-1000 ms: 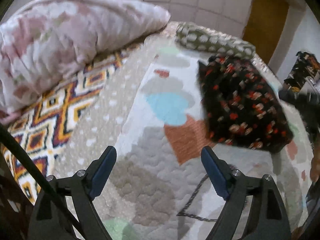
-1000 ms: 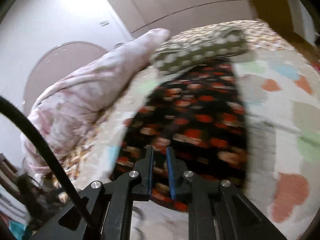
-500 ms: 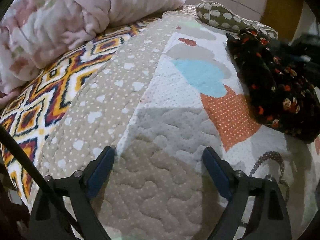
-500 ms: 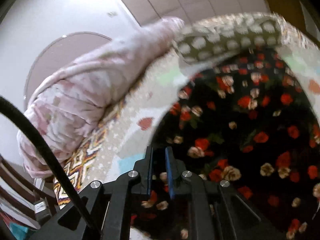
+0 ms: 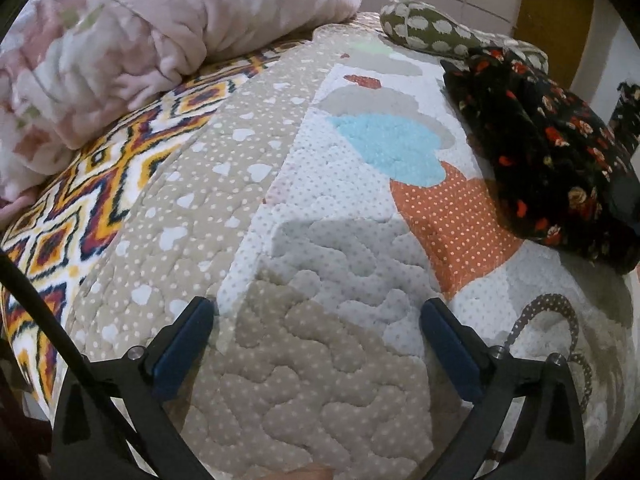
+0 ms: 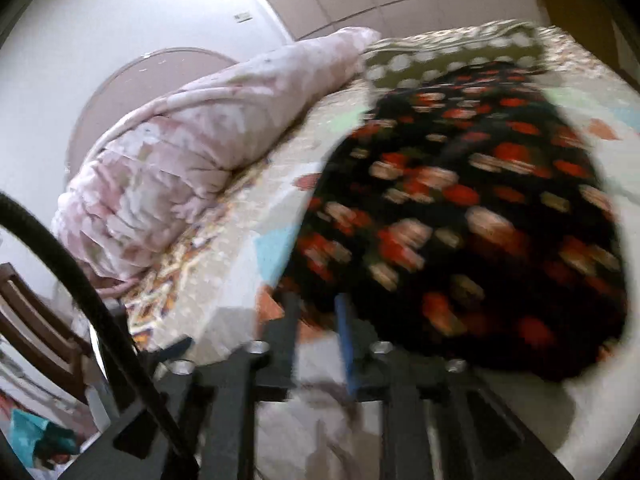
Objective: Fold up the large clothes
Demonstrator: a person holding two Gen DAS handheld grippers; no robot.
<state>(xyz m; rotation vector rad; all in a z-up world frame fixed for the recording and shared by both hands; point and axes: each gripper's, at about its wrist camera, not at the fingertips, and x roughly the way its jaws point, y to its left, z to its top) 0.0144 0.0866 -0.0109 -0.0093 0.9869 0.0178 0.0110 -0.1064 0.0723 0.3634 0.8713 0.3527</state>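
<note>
You are working in a home bedroom: a bed under a patchwork quilt [image 5: 320, 208], a rolled pink comforter [image 5: 132, 40] at its far side, a spotted green pillow [image 5: 428, 34], a flowered black garment [image 6: 472, 216], and a wooden chair [image 6: 36, 320] beside the bed.

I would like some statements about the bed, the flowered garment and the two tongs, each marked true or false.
1. The black flowered garment lies folded on the patchwork quilt. True.
2. The left tongs grip the garment. False: they stand wide open over bare quilt, nothing between them.
3. A pink quilted comforter is bunched at the side of the bed. True.
4. The right tongs are clamped on the garment. False: their jaws have just been opening, and the blurred view shows a gap with no cloth pinched.
5. The garment is plain white. False: black with red and cream flowers.
</note>
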